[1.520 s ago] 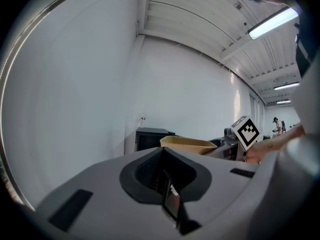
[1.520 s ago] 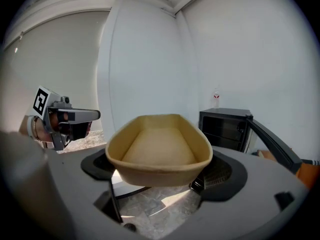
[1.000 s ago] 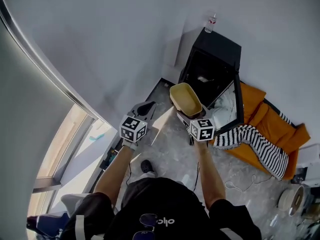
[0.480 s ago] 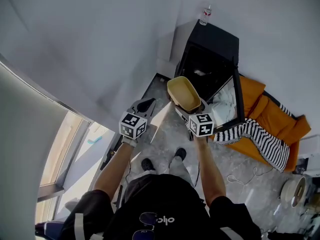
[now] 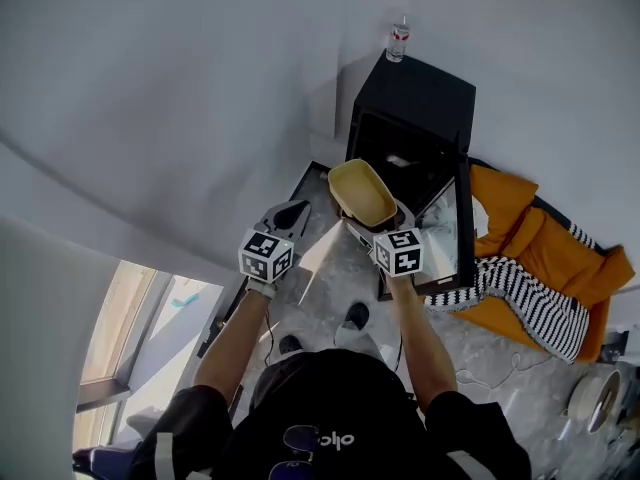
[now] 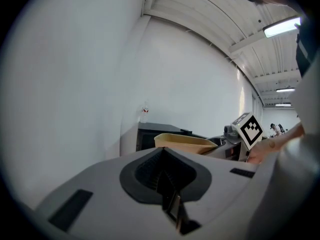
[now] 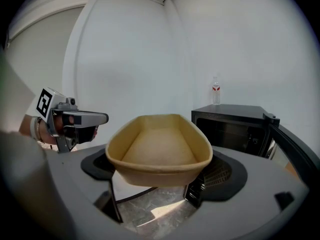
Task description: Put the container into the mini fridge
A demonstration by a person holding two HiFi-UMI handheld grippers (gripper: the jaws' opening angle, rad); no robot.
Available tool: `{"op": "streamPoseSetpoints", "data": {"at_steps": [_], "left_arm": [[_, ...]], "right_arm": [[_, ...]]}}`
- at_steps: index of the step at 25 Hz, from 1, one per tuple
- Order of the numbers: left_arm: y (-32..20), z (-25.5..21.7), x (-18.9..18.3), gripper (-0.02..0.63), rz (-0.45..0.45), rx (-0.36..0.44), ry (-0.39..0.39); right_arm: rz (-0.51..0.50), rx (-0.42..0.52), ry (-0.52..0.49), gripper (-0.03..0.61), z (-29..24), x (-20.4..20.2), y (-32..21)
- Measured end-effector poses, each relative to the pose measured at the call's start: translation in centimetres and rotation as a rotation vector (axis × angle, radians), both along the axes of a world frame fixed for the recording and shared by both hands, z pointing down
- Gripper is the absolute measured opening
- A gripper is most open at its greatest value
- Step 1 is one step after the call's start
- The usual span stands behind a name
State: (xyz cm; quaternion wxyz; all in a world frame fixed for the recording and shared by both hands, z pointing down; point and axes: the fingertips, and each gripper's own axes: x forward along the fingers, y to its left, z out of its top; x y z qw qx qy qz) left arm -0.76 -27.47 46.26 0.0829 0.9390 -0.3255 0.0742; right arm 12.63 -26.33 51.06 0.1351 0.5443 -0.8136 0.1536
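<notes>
A tan oblong container (image 5: 365,193) (image 7: 159,146) hangs in the air in front of the black mini fridge (image 5: 415,118) (image 7: 235,121). The fridge door (image 5: 445,238) stands open. My right gripper (image 5: 374,225) (image 7: 155,184) is shut on the container's near end and holds it level. The container is empty inside. My left gripper (image 5: 290,213) (image 6: 167,184) is shut on nothing, to the left of the container (image 6: 185,143) and apart from it. In the right gripper view the left gripper (image 7: 75,121) shows at the left.
A water bottle (image 5: 398,40) (image 7: 215,91) stands on top of the fridge. Orange cloth (image 5: 540,248) and a black-and-white striped fabric (image 5: 530,298) lie on the floor right of the door. A white wall (image 5: 200,88) rises behind, and a window (image 5: 130,318) lies at the left.
The person has stepped toward the fridge. The container in my right gripper has come nearer the open fridge front. The left gripper has kept its place beside it.
</notes>
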Motion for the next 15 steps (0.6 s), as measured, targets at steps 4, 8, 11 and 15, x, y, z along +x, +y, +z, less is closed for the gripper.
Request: {"op": "streamPoseSetpoints", "data": {"at_steps": [4,8,11,15], "left_arm": [[-2.7,-0.3,5.1,0.008,-0.005,0.001,0.004],[-4.1,-0.4,9.1,0.008,-0.002,-0.005,-0.002],[-4.8,-0.1,10.9,0.008,0.000,-0.010,-0.004],[-5.7,0.1,12.5,0.008,0.009,-0.011,-0.009]], "right_arm": [[-0.016,0.004,-0.011,0.520,-0.1,3.9,-2.9],[-0.027,0.003,-0.023,0.520,0.0,7.0,-5.2],[-0.039,0.004,-0.025,0.520,0.1,8.3,-6.2],[-0.030,0.000,-0.034,0.520,0.4,9.5,-7.1]]}}
